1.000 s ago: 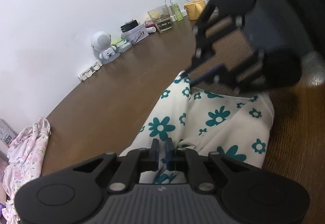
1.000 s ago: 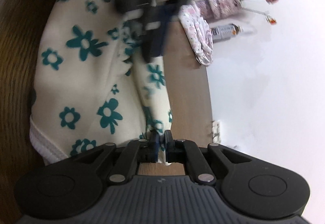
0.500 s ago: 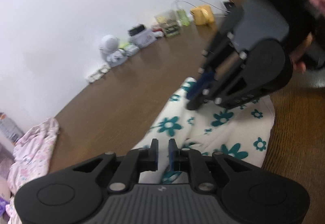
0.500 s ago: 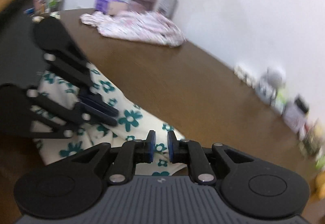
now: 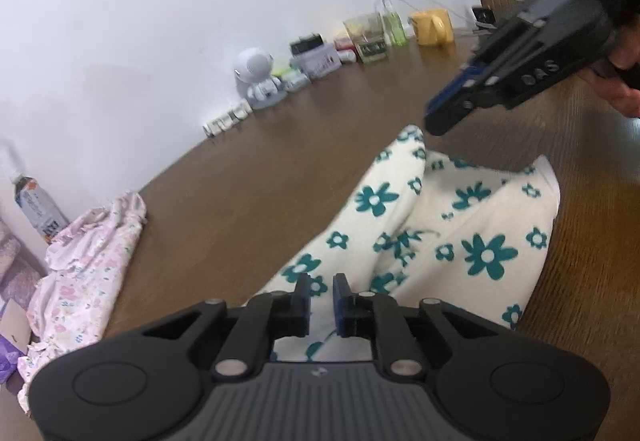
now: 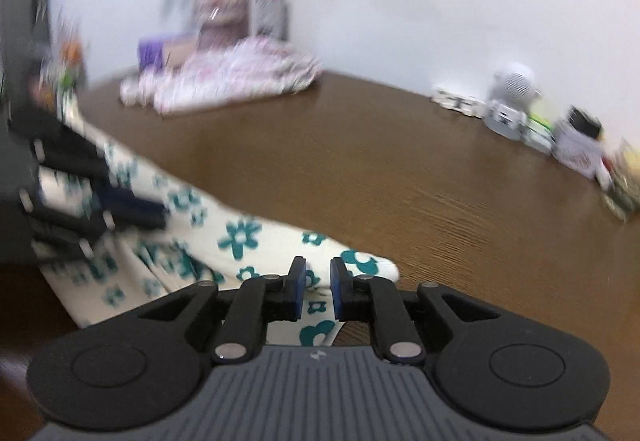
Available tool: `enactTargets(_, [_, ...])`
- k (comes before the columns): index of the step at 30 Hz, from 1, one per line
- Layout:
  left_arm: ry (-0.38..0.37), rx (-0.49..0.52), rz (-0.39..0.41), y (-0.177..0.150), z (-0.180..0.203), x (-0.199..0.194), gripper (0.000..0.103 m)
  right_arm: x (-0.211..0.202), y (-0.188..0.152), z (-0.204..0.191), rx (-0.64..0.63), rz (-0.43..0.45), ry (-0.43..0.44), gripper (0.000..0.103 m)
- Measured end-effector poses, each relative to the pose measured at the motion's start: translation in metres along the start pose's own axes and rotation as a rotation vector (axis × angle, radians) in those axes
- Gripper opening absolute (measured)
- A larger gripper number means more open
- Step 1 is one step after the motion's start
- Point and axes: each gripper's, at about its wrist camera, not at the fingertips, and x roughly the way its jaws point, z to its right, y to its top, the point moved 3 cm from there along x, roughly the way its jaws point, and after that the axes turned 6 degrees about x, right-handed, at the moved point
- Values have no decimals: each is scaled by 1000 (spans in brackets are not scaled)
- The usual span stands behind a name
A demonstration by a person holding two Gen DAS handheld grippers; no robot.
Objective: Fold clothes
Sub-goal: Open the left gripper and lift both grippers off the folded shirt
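Observation:
A cream garment with teal flowers [image 5: 440,225] lies folded on the brown table [image 5: 260,177]; it also shows in the right wrist view [image 6: 240,237]. My left gripper [image 5: 321,293] is open a little and empty, just above the garment's near end. My right gripper [image 6: 318,283] is open a little and empty, over the garment's other end. In the left wrist view the right gripper [image 5: 452,109] hovers above the far corner of the garment. In the right wrist view the left gripper [image 6: 136,209] shows blurred at the left.
A pink floral garment [image 5: 88,253] lies crumpled at the table's left end, next to a bottle [image 5: 36,209]. Along the wall stand a white robot figure [image 5: 258,77], small boxes, a glass jar [image 5: 368,35] and a yellow mug [image 5: 432,27]. A flower vase [image 6: 224,1] shows blurred.
Both grippers have let go of the flowered garment, opened slightly and lifted away. The right gripper has swung around to face the wall. The garment now lies flat on the table.

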Motion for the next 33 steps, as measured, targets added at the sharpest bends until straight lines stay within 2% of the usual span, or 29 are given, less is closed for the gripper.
enactTargets(3, [24,-10,11,-1,-5,-8,13,-21,0,1,69,35,5,12])
enactTargets(6, [38,-31,-20,-7,-10,-7,14,-25,-1,-7,128,43,9,12])
enactTargets(9, [19,-56,-55,-16,-11,-1,14,-13,2,-21,185,42,44,12])
enactTargets(12, [7,-75,-47,-21,-13,-1,11,8,6,-35,234,31,81,12])
enactTargets(15, [2,-89,-33,-25,-14,-3,11,28,8,-51,222,17,62,12])
enactTargets(19, [-3,-113,-15,-30,-15,-5,11,44,1,-58,149,-28,-73,11])
enactTargets(22, [5,-125,-9,-31,-17,-9,15,43,-1,-53,174,-35,-67,11])
enactTargets(27, [92,-183,41,-33,-43,-30,17,39,2,-55,216,-5,-72,12])
enactTargets(30, [155,-256,-22,-49,-67,-29,19,37,12,-64,220,37,-53,15])
enactTargets(33, [135,-344,-60,-69,-81,-26,19,47,15,-73,209,21,-61,22])
